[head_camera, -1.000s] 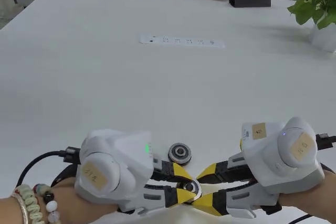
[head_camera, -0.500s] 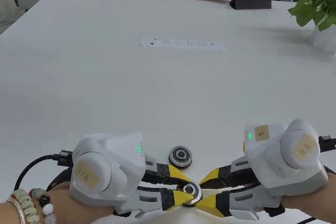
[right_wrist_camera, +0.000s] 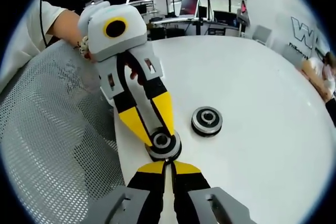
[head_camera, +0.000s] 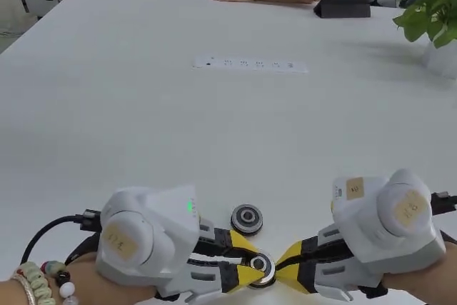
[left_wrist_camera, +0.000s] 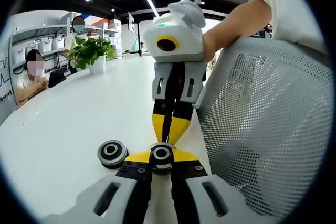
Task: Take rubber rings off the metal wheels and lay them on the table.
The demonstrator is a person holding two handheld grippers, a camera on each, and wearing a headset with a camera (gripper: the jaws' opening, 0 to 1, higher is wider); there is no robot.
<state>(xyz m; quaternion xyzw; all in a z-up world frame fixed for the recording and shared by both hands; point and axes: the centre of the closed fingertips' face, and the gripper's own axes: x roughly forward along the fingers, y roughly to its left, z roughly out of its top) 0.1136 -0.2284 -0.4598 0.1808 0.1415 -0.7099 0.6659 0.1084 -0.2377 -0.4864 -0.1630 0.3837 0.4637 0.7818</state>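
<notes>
1. Large white tabletop (head_camera: 143, 105): one. It carries every item listed below except item 2.

2. Grey mesh chair back (left_wrist_camera: 262, 119): one, standing at the near edge of the tabletop, beside both hand-held grippers.

3. White, black-fingered, yellow-tipped left hand-held gripper (head_camera: 246, 266): one. Its jaws are a narrow way apart. In the left gripper view its two yellow tips flank a round metal wheel with a black rubber ring (left_wrist_camera: 161, 156), one on each side. In the right gripper view the same tips close on this held wheel (right_wrist_camera: 164, 144) at its rim. Finding: it is pinching the held wheel.

4. Matching right hand-held gripper (head_camera: 284, 262): one, facing the left one tip to tip. In the right gripper view only a thin slit shows between its jaws, which are drawn together. The tips meet the edge of the held wheel. Whether they nip the rubber ring cannot be told.

5. White power strip (head_camera: 250, 64): one, lying flat at mid-table, well apart from the work.

6. Wheels: two counted.
   - The held wheel (head_camera: 259, 266) sits between the two grippers at the near edge.
   - The second wheel (head_camera: 247, 218) lies flat on the tabletop just beyond them. Its black ring is in place, and neither gripper touches it.
</notes>
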